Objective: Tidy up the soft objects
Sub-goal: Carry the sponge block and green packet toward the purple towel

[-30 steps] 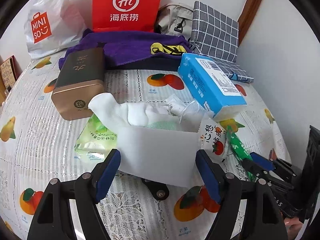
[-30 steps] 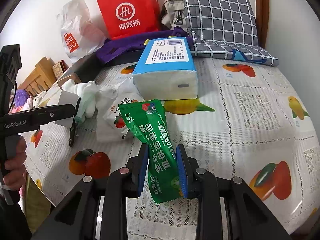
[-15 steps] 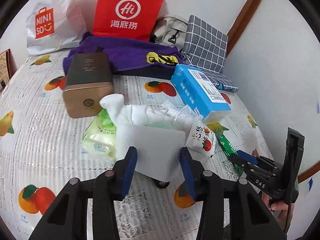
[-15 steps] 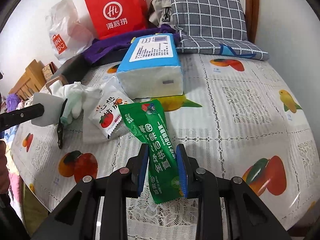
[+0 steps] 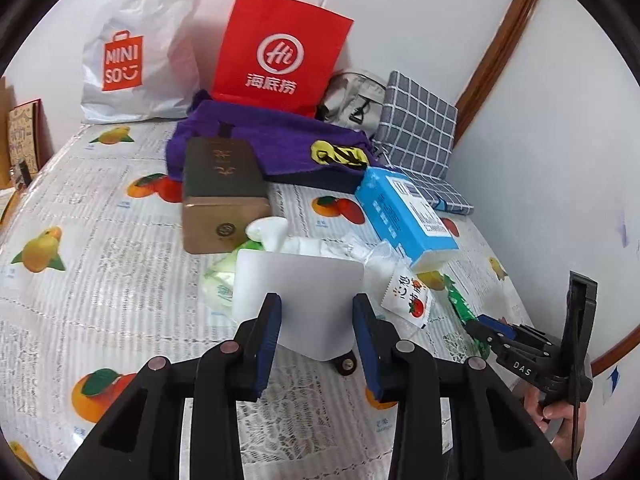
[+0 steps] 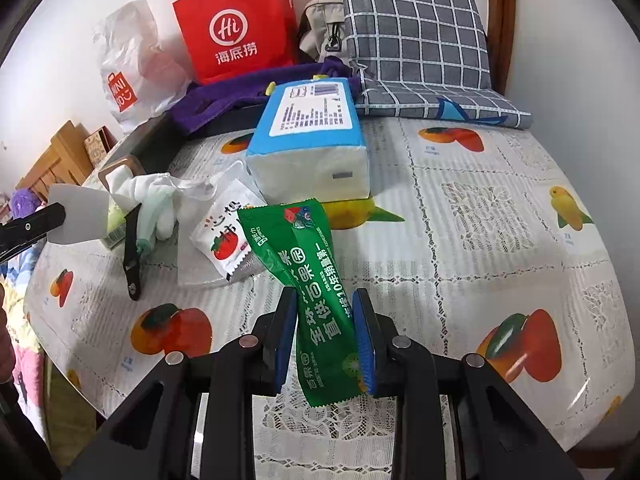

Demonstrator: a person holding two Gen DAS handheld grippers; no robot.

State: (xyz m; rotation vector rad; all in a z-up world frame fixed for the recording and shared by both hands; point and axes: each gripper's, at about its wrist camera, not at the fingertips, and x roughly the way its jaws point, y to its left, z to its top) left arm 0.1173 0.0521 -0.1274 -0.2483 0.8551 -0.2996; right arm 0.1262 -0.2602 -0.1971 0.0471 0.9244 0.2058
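While your left gripper (image 5: pixel 316 328) clamped the white card (image 5: pixel 298 292) and your right (image 6: pixel 326 334) pinched the green packet (image 6: pixel 316 280), gloves (image 6: pixel 154 196) and sachet (image 6: pixel 224 236) beyond the fingers lay unsorted.

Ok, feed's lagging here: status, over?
Left gripper shut on white card. Right gripper shut on green packet. Tomato sachet beside it, nothing blocking.

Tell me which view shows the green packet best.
The right wrist view. There the green packet fills the centre, print readable, its lower part clamped by the right gripper. The left wrist view shows only a green sliver at the far right, beside the tomato sachet, running into the right gripper.
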